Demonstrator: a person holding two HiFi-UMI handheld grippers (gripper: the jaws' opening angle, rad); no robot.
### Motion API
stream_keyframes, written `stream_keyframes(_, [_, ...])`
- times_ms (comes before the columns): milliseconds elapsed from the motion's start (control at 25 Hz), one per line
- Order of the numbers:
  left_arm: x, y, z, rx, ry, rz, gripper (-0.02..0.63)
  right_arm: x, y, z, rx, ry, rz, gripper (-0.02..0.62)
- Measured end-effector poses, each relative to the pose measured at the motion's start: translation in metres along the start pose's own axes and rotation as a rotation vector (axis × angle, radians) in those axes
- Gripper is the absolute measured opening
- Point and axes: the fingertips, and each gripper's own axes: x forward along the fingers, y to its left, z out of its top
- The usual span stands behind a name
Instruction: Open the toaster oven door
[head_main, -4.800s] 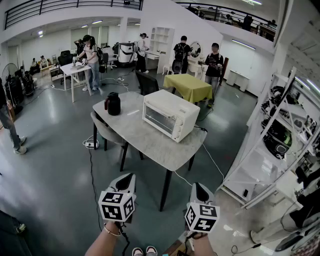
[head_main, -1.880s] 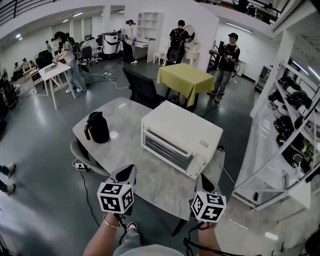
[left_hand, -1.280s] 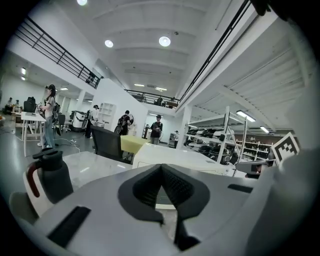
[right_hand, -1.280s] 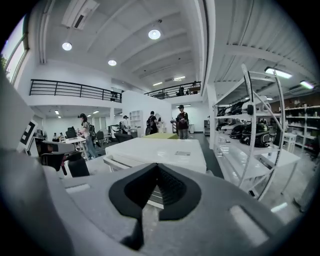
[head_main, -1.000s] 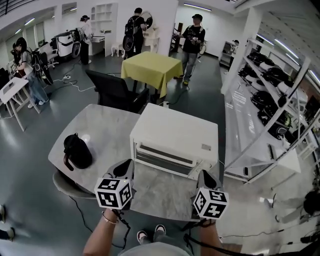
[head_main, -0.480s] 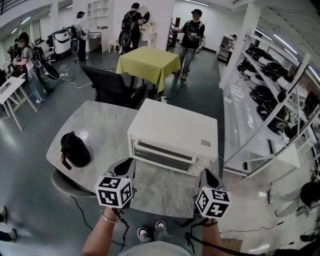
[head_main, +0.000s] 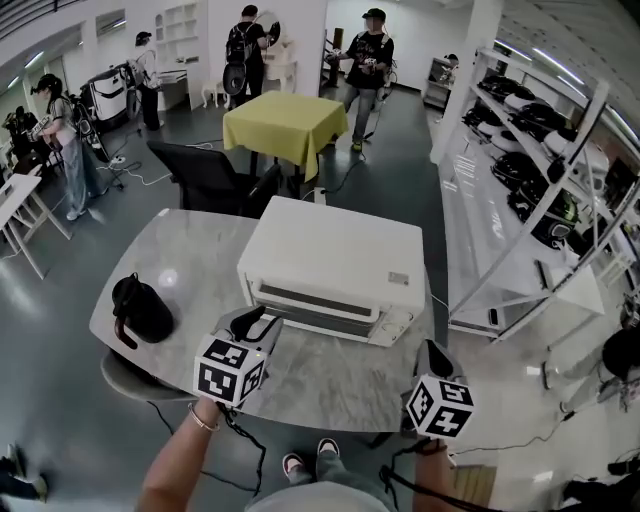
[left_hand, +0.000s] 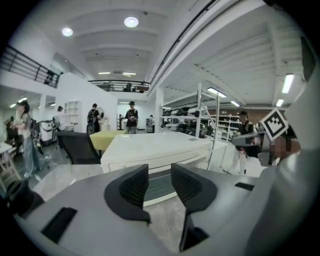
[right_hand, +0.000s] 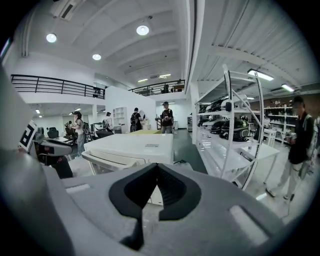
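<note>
Left gripper: jaws about half apart, have just been opening, nothing between them (only door glass shows through the gap in the left gripper view). Right gripper: jaws closed tip to tip, holding nothing.

Both hover over the near part of the table. The left 1 is near the front of the toaster oven, not touching it. The right 1 hangs further back, by the table's near edge, off the oven's right front corner.

Key relation: the door faces the person, closed, straight ahead of the left fingers and slightly right. Its handle looks like a pale bar along the door's top edge, long axis left to right across the front. The left gripper is the nearer of the 2 and lines up with the left part of the door.

Judgement: the left jaws stand side by side, gap in line with the bar. They would need a roll to close above and below the handle, or could hook it from the top.

Further off: a black jug on the table's left end, well clear of the door.
</note>
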Motion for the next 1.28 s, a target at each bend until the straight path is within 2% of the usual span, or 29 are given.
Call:
stream_keyframes(200, [0.025, -0.015, 0.006, 0.304, 0.085, -0.112, 0.202, -0.006, -0.03, -0.01, 0.032, 0.015, -0.039, 0.005])
stream_keyframes(360, [0.045, -0.016, -0.007, 0.596, 0.225, -0.173, 0.224, -0.005, -0.05, -0.016, 0.052, 0.028, -0.062, 0.005])
stream_keyframes(560, [0.066, -0.003, -0.023, 0.811, 0.397, -0.2, 0.238, -0.005, -0.066, -0.023, 0.07, 0.042, -0.072, 0.005])
stream_keyframes(640, [0.074, -0.001, -0.028, 0.841, 0.446, -0.204, 0.238, -0.002, -0.07, -0.026, 0.074, 0.047, -0.069, 0.006])
stream_keyframes(760, [0.081, -0.002, -0.035, 0.815, 0.489, -0.219, 0.238, 0.001, -0.075, -0.028, 0.078, 0.051, -0.062, 0.005])
stream_keyframes(880, [0.082, -0.003, -0.037, 0.828, 0.512, -0.22, 0.238, 0.005, -0.079, -0.029, 0.082, 0.053, -0.059, 0.006])
stream_keyframes(1120, [0.081, -0.004, -0.033, 0.777, 0.51, -0.23, 0.238, 0.015, -0.08, -0.028, 0.089, 0.061, -0.04, 0.005])
stream_keyframes(1280, [0.076, -0.006, -0.037, 0.78, 0.513, -0.231, 0.238, 0.019, -0.077, -0.027, 0.085, 0.067, -0.03, 0.005])
